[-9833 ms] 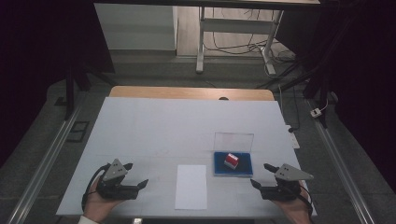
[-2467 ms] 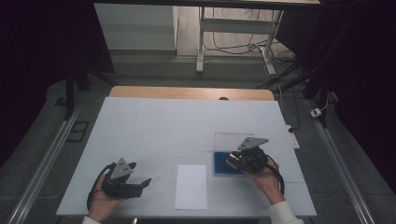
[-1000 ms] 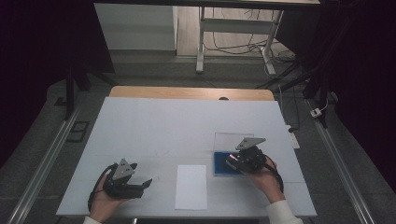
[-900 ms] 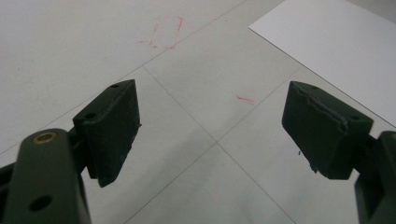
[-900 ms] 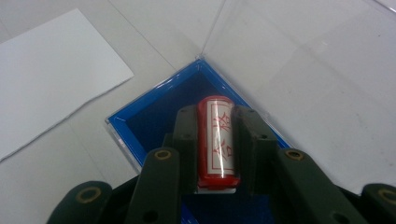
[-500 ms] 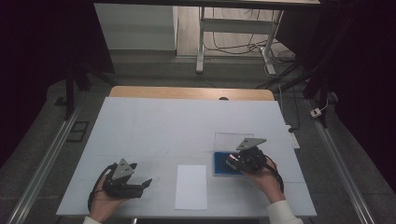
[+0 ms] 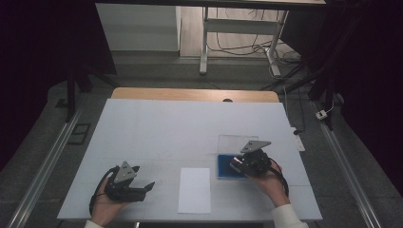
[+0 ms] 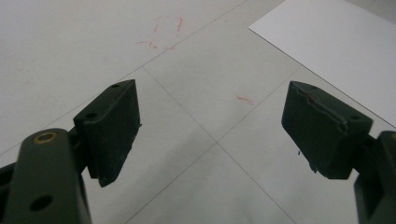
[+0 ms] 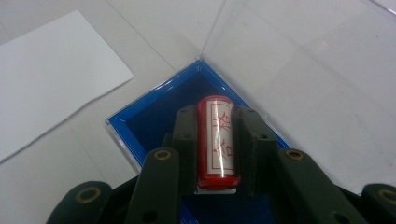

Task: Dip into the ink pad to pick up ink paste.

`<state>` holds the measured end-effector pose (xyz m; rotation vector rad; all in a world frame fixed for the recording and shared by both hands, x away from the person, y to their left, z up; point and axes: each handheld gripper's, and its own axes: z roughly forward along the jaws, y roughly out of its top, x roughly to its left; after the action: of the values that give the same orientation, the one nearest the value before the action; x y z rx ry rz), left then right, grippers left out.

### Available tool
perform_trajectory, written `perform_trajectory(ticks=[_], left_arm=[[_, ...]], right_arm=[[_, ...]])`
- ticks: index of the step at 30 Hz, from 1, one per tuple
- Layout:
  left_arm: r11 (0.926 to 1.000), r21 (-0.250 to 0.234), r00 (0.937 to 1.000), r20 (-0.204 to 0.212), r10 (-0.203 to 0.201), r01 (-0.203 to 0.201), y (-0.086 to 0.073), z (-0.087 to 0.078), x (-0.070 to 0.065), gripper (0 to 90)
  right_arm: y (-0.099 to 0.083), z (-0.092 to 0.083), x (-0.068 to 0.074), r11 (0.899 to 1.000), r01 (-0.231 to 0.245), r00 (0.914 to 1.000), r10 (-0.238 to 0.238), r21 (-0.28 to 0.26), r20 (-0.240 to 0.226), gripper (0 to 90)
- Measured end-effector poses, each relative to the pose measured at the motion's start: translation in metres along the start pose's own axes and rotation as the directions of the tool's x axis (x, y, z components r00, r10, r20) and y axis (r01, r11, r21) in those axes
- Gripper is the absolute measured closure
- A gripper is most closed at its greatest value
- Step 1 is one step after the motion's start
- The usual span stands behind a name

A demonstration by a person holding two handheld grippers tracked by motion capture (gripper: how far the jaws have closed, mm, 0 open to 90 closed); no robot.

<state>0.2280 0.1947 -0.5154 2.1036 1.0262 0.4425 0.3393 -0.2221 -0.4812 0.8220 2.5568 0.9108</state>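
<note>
A red stamp (image 9: 215, 140) with a white label and red characters sits clamped between the jaws of my right gripper (image 9: 215, 116), just over the blue base of a box (image 9: 154, 126). From above, the right gripper (image 7: 240, 165) hovers over that blue box (image 7: 225, 167), whose clear lid (image 7: 233, 142) lies open behind it. A white paper sheet (image 7: 195, 189) lies at the table's front centre. My left gripper (image 7: 145, 183) rests low at the front left, jaws wide apart with nothing between them; its fingers (image 8: 112, 128) frame bare table.
The white table (image 7: 166, 123) carries thin grid lines and faint red marks (image 8: 163, 32). A corner of the paper sheet (image 8: 336, 42) lies ahead of the left gripper. Metal rails (image 7: 43, 166) run along both table sides; a desk frame and cables stand beyond.
Over the last second nothing has visibly moved. Long before, the right gripper lay at the front right and the red stamp stood in the blue box.
</note>
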Motion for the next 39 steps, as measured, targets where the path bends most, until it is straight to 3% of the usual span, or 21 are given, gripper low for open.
perform_trajectory(ticks=[4, 5, 6, 15, 26, 31, 39], left_arm=[[1.0000, -0.003, 1.0000, 0.000, -0.005, 0.005, 0.000, 0.000, 0.001, 20.2], [1.0000, -0.003, 1.0000, 0.000, -0.005, 0.005, 0.000, 0.000, 0.001, 20.3], [1.0000, -0.002, 1.0000, -0.001, -0.006, 0.006, 0.000, 0.000, 0.002, 20.3], [1.0000, -0.007, 1.0000, -0.002, -0.003, 0.003, 0.001, -0.002, 0.002, 20.3], [1.0000, -0.007, 1.0000, -0.003, -0.002, 0.002, 0.001, -0.002, 0.002, 20.7], [1.0000, -0.004, 1.0000, -0.003, -0.001, 0.001, 0.001, -0.002, 0.002, 20.7], [1.0000, -0.003, 1.0000, -0.003, 0.000, 0.000, 0.001, -0.001, 0.002, 20.7]], right_arm=[[0.003, -0.006, 0.001, 1.000, 0.011, 0.9999, -0.011, -0.004, 0.004, 70.1], [0.005, -0.013, 0.002, 0.997, -0.003, 0.9999, 0.002, -0.071, -0.011, 70.1], [0.007, -0.017, 0.002, 0.996, -0.006, 0.9998, 0.005, -0.088, -0.018, 70.1], [0.013, -0.034, 0.002, 0.993, 0.001, 0.9999, -0.003, -0.118, -0.013, 69.9], [0.018, -0.066, -0.005, 0.982, -0.017, 0.9997, 0.020, -0.190, 0.012, 69.9], [0.017, -0.063, -0.006, 0.983, -0.023, 0.9997, 0.024, -0.182, 0.007, 69.9], [0.012, -0.039, -0.008, 0.995, -0.013, 0.9999, 0.013, -0.098, 0.004, 69.9]])
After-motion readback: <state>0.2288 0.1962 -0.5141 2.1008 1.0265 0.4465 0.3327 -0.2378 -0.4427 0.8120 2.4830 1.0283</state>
